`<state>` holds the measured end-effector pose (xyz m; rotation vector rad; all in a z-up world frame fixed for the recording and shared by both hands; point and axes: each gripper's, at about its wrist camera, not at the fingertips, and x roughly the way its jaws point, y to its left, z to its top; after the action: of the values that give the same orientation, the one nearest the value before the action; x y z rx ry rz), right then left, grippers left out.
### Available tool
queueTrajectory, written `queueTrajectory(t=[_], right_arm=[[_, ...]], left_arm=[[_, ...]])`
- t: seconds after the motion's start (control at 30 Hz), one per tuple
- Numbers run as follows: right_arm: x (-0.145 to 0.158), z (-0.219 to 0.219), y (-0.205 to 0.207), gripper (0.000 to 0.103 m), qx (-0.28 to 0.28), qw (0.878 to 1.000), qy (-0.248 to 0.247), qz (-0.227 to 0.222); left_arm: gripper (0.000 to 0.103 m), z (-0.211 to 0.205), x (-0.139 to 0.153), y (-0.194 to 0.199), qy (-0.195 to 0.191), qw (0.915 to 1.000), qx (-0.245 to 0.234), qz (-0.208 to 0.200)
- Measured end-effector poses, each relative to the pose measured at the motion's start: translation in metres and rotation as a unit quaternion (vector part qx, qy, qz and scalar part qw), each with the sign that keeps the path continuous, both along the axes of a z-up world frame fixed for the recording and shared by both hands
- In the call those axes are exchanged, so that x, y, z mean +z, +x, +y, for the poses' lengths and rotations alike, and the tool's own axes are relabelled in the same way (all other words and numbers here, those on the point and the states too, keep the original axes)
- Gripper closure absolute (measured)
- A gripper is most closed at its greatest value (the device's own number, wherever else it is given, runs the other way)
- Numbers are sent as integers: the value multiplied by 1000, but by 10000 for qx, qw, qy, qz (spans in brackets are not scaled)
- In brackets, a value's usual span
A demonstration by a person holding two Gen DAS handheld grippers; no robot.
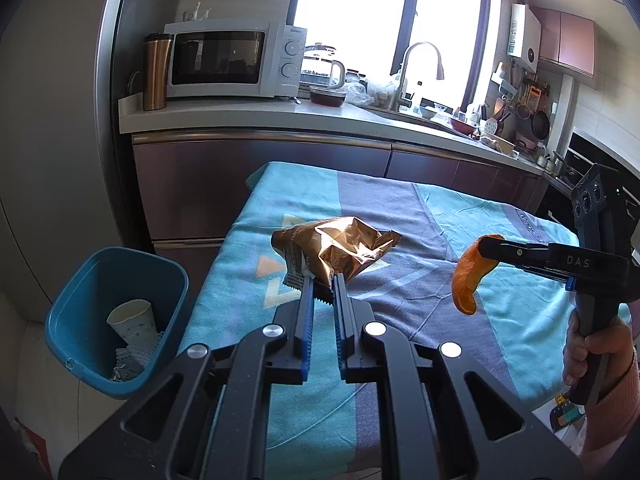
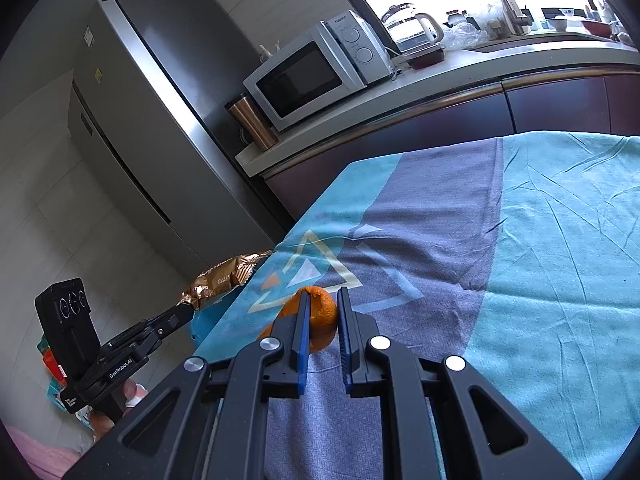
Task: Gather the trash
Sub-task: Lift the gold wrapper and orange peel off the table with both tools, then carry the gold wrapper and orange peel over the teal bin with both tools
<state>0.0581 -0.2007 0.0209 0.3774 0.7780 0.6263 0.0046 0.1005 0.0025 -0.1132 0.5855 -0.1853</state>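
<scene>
Kitchen, table point(image 1: 500, 320) under a teal and grey-blue cloth, counter with microwave point(image 1: 236, 62) and sink behind it, fridge point(image 2: 132, 120) off to the side.

Trash in hand, two pieces:
- Wrapper point(image 1: 340, 246): crumpled gold-brown snack bag, pinched at its serrated end by the left gripper point(image 1: 320, 280), jaws nearly closed on the seam. Seems lifted just clear of the cloth, can't be sure. In the left view its long axis runs about 7 to 2 o'clock, free end pointing away from the gripper toward the counter.
- Orange peel point(image 1: 470, 276): curved strip, clamped at its top by the right gripper point(image 2: 322, 312), jaws narrow on it. It hangs in the air over the table, long axis near vertical, free tip curling toward 5 o'clock in the left view.

Bin point(image 1: 116, 320): blue, on the floor off the table's left edge, around 8 o'clock from the wrapper in the left view. Already holds a paper cup point(image 1: 132, 320) and some scraps.

Step, my read: both pickups done, now the carry to the bin. Next move calls for swinging each gripper out past the table edge until it's over the bin mouth, then opening. Left is nearer, so wrapper goes first. Wrapper is light and springy and may stick to a pad; the peel should drop cleanly.
</scene>
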Motion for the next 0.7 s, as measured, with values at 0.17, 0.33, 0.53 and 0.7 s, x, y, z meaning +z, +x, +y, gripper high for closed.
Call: queueTrajectory(t=[0.17,0.33,0.53,0.7], right_arm=[[1,10,1,91,89,10000,26,12],[2,18,2,91,172,9998,37,6],[1,28,4,91,261,9996,67,29],[1,36,5,91,340,9994,81,30]], left_arm=[[93,8,1,-4,1,10000,96,-5],[93,17,1,-7,-20,9998,189,-14],[93,27,1,-12,-32,9995,304,-13],[93,37,0,-16,-38,9991,417,-11]])
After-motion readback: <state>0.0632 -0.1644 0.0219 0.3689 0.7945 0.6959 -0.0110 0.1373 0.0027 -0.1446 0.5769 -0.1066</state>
